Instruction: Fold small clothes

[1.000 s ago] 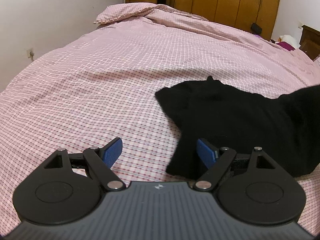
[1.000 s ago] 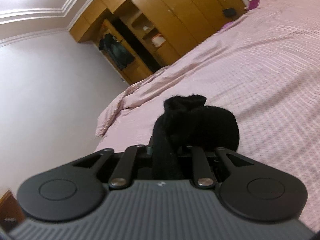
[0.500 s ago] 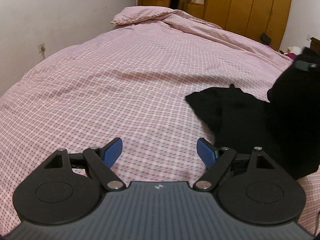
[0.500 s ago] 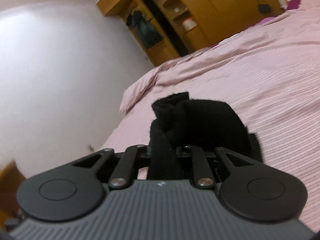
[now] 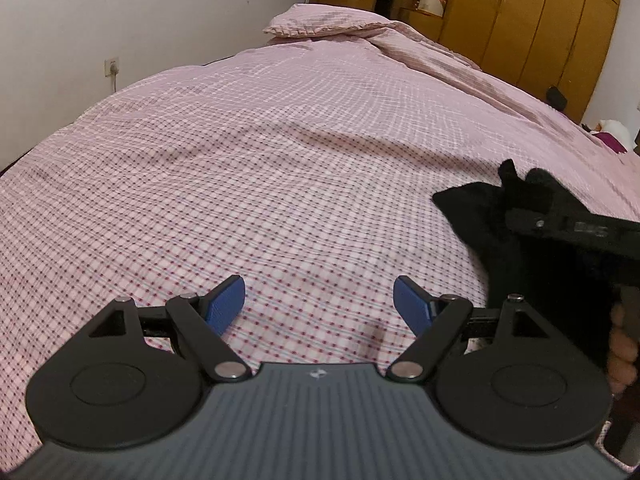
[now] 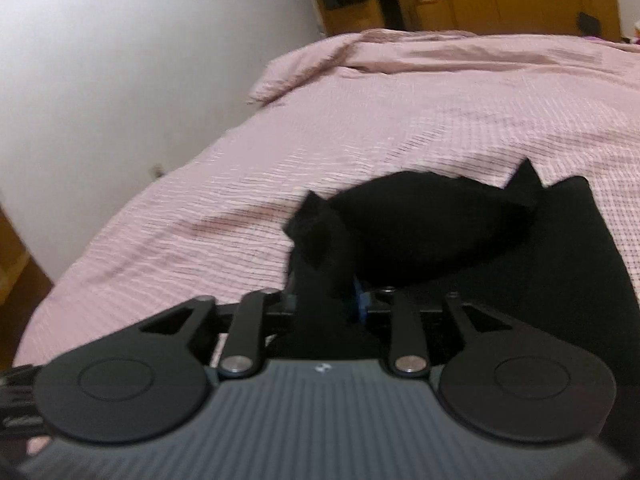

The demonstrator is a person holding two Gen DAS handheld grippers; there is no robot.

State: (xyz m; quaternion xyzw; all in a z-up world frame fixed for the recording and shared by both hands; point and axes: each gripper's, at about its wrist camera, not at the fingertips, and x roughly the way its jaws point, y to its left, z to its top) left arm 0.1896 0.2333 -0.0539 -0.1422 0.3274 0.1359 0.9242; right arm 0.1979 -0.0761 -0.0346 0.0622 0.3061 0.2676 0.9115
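Observation:
A small black garment [image 6: 440, 232] lies on the pink checked bedspread [image 6: 400, 128]. One end is doubled over onto its flat part [image 6: 568, 260]. My right gripper [image 6: 332, 292] is low over it and its jaws are opening. A strip of the black cloth still stands between them, and a blue pad [image 6: 359, 300] shows bare beside it. In the left wrist view the garment [image 5: 472, 208] sits at the right edge, with the right gripper's black frame [image 5: 568, 228] on it. My left gripper [image 5: 320, 300] is open over bare bedspread [image 5: 280, 184], left of the garment, holding nothing.
A pillow [image 5: 320, 26] lies at the far end of the bed, under the same cover. Wooden wardrobes [image 5: 540, 20] stand behind it. A white wall with a socket [image 5: 113, 67] runs along the left side. A hand [image 5: 620, 344] shows at the right edge.
The right gripper swung down and rolled level, laying the held end of the garment over the rest, and its jaws have parted. The left gripper slid left, away from the garment.

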